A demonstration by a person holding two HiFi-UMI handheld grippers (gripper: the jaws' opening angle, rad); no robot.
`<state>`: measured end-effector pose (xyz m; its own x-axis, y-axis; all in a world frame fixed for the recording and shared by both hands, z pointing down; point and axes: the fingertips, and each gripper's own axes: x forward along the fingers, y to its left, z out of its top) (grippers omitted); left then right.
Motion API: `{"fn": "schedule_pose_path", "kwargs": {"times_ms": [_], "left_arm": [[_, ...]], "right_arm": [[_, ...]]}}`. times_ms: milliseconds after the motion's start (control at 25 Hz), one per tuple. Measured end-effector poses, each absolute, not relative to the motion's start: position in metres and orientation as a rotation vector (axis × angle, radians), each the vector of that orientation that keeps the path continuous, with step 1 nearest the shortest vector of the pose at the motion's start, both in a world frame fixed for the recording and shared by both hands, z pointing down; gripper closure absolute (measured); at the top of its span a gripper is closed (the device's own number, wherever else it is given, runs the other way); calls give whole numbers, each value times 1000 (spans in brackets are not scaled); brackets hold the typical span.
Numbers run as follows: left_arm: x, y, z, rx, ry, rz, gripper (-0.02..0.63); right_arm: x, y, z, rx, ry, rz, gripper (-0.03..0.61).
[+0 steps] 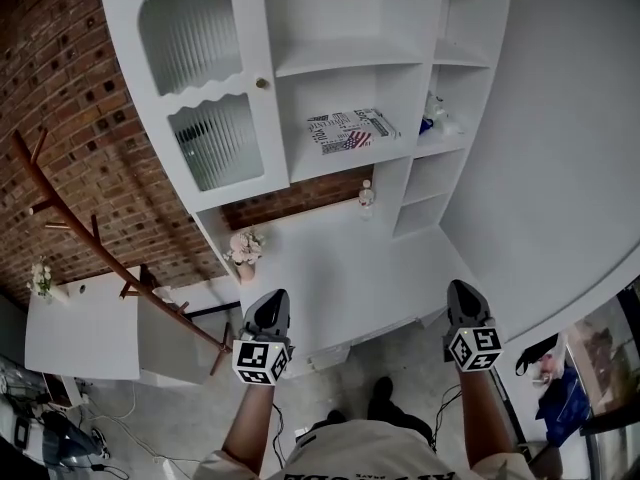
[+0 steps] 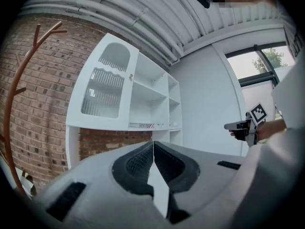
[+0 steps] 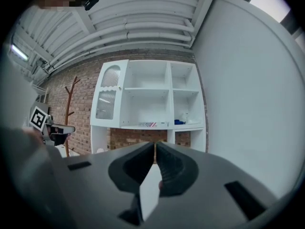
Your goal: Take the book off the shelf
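White shelving [image 1: 340,58] stands against a brick wall, well ahead of a person who holds a gripper in each hand. The book [image 1: 350,128], with a stars-and-stripes print on its cover, lies flat on the middle shelf of the open centre compartment, to the right of a ribbed-glass cabinet door [image 1: 200,78]. Its long side runs left to right along the shelf's front edge, slightly askew.

The left gripper [image 1: 272,300] and the right gripper [image 1: 462,293] both hang low at the near side, well apart from the shelf, with the book far ahead and between them. In the left gripper view, the left gripper's fingers [image 2: 143,161] are pressed fully together and hold nothing; the book [image 2: 141,125] shows as a thin strip just left of where they point. In the right gripper view, the right gripper's fingers [image 3: 174,168] also meet at the tips and are empty, and the book [image 3: 148,124] sits almost straight ahead of them.

Neither hand looks clearly nearer. Judging from this, either set of fingers would need to part and travel forward and up to reach the book's near edge.
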<state>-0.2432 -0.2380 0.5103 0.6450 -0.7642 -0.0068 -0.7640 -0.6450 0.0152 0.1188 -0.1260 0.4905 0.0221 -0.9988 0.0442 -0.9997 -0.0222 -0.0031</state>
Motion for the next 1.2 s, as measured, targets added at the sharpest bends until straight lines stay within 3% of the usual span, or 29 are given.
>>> {"fn": "schedule_pose_path", "kwargs": {"times_ms": [880, 1200], "left_arm": [[-150, -308, 487, 2835, -1526, 124, 588], [-98, -338, 487, 2875, -1519, 346, 588]], "right_arm": [[186, -245, 472, 1910, -2353, -94, 545], [222, -276, 478, 1813, -2418, -105, 545]]}}
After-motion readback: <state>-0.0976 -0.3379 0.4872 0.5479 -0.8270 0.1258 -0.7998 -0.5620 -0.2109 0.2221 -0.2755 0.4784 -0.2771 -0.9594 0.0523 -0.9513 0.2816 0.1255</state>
